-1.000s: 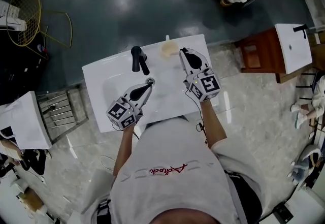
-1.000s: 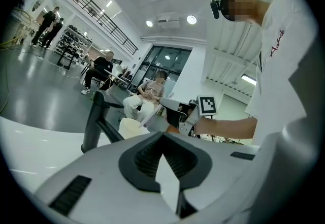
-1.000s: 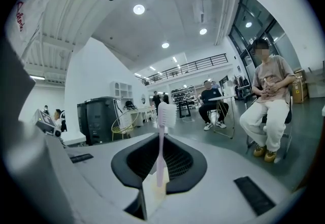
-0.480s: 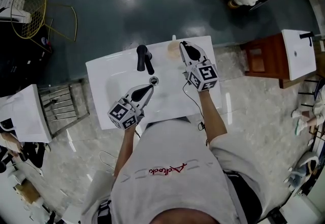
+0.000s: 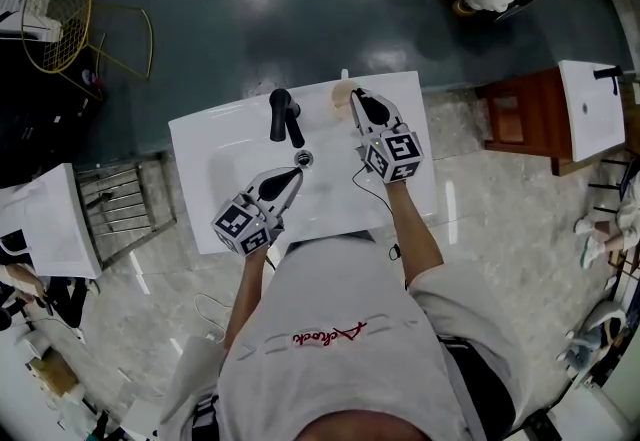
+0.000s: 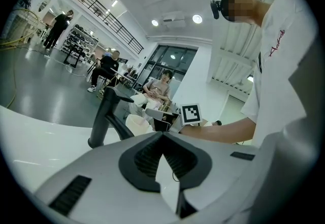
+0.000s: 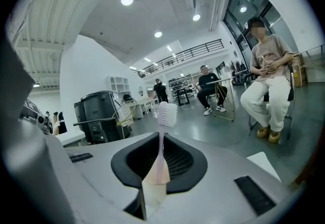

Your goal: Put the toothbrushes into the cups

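A pink toothbrush [image 7: 166,114] stands upright between the jaws of my right gripper [image 7: 161,141], bristle head on top; the gripper is shut on its handle. In the head view my right gripper [image 5: 357,101] hovers at the back right of the white sink [image 5: 200,144], right beside a beige cup [image 5: 341,94]. My left gripper [image 5: 296,172] hangs over the basin near the drain, shut with nothing in it. From the left gripper view its jaw tips [image 6: 163,134] meet, with the cup [image 6: 137,124] beyond them next to the faucet.
A black faucet [image 5: 282,117] rises at the sink's back middle, left of the cup. A metal rack [image 5: 130,214] stands left of the sink, a wooden stand with another basin [image 5: 590,109] to the right. A person sits on a chair [image 7: 266,75] on the grey floor beyond.
My right gripper has come down and a little left with the toothbrush, closer to the cup. The left gripper has stayed over the basin.
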`<state>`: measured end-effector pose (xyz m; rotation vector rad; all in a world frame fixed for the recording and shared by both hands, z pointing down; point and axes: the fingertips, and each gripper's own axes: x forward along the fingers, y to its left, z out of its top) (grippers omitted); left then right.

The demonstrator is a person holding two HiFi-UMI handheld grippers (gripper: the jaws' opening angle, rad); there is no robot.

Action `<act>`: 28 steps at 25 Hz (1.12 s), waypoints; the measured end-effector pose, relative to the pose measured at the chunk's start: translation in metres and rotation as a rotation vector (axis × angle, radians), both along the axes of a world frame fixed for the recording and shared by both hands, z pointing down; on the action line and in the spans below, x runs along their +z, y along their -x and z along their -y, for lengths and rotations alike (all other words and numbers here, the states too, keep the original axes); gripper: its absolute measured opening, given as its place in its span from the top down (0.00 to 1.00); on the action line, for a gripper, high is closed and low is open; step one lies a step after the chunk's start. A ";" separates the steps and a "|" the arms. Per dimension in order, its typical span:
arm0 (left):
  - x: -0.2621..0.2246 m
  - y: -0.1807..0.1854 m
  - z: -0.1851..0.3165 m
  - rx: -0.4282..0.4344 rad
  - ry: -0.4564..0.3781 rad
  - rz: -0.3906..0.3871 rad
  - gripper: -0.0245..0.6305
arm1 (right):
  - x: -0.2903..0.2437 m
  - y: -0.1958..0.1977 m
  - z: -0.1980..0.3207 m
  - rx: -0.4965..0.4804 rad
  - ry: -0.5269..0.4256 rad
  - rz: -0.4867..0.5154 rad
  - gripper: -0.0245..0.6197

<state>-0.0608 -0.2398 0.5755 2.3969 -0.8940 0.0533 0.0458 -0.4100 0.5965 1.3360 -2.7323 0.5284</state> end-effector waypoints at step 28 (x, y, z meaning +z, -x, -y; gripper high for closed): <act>-0.001 -0.002 0.001 0.013 0.003 -0.014 0.94 | 0.026 -0.014 0.003 0.054 0.056 -0.042 0.63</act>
